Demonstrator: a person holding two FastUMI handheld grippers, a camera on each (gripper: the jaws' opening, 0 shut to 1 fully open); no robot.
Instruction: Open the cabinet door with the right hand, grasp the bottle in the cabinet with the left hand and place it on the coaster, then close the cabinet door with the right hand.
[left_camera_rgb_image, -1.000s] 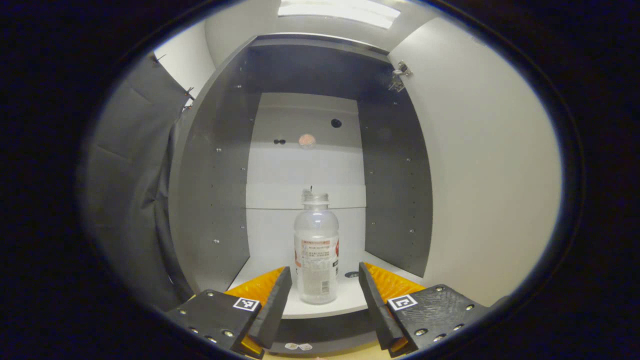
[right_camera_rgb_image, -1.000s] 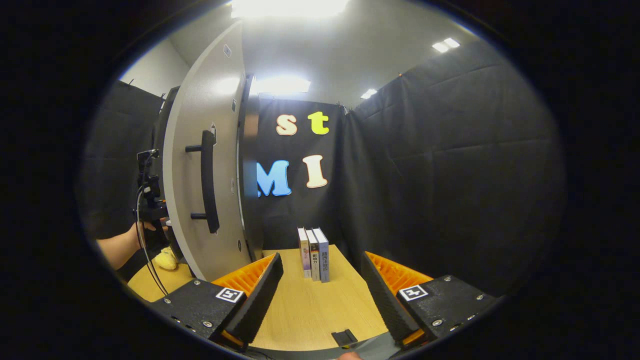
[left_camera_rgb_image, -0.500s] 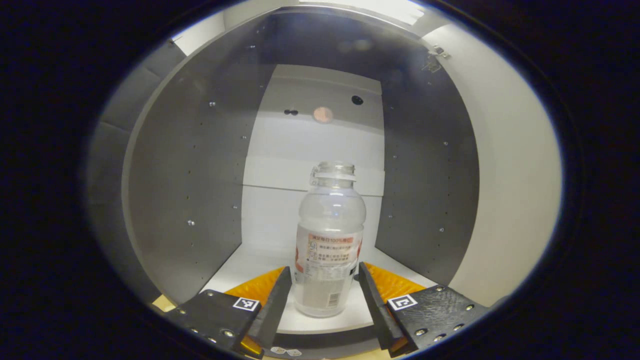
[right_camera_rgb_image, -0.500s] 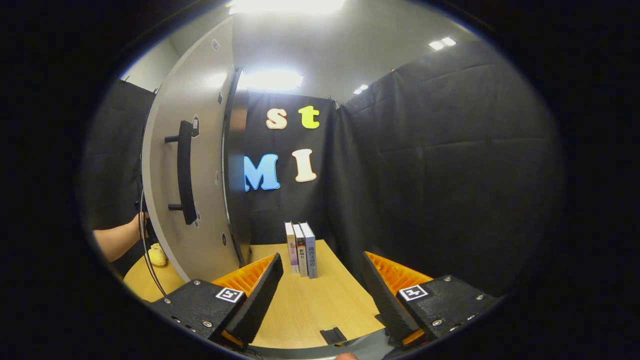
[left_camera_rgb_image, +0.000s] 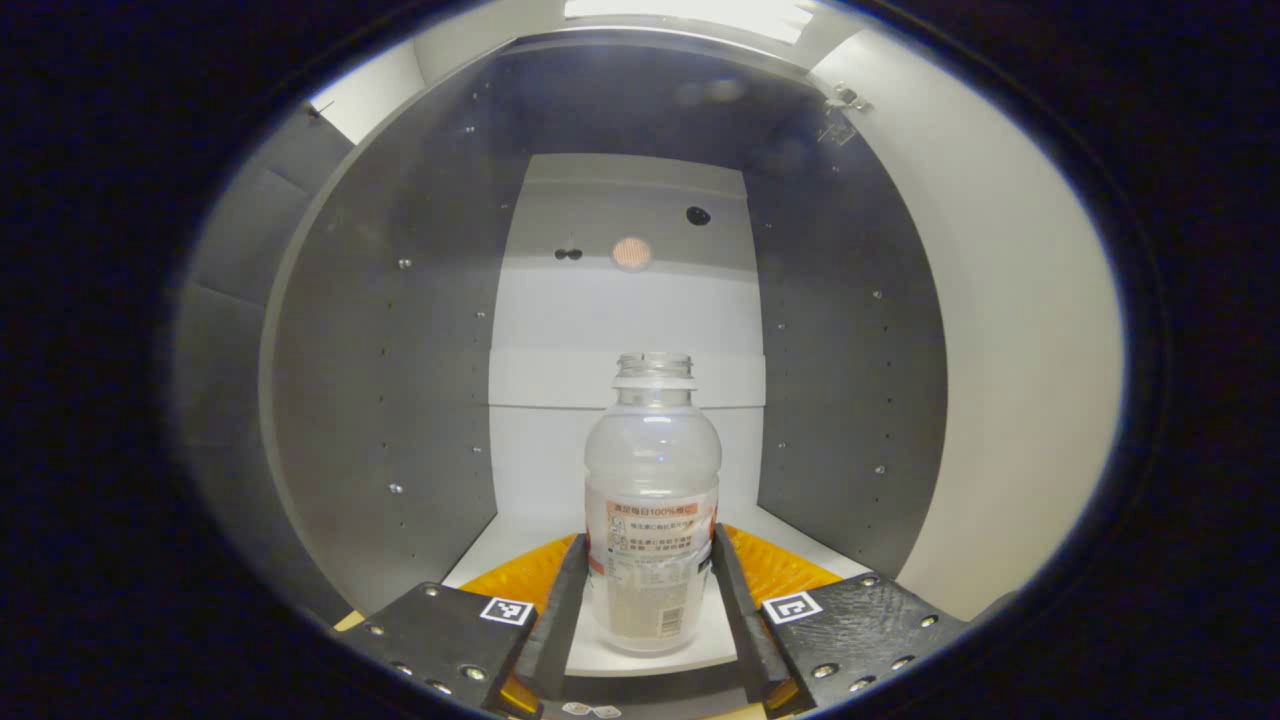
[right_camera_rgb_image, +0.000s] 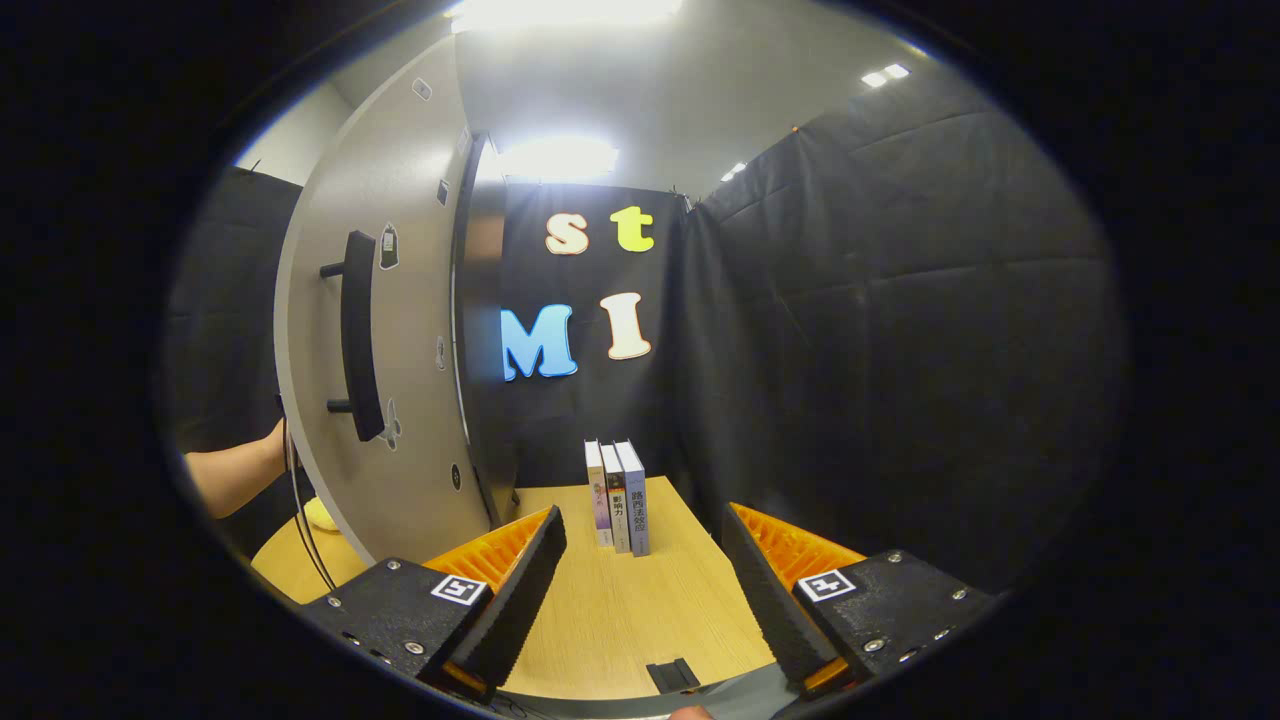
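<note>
Bottle of clear plastic, empty and without cap, stands on the cabinet shelf between the left tongs, which pinch its labelled lower body. It looks light and easily squeezed, so hold gently. Right tongs are spread, holding nothing.

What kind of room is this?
Probably a recording booth dressed like a bit of a home: black cloth walls, a wooden table with three books, and an open cabinet holding a clear bottle.
</note>
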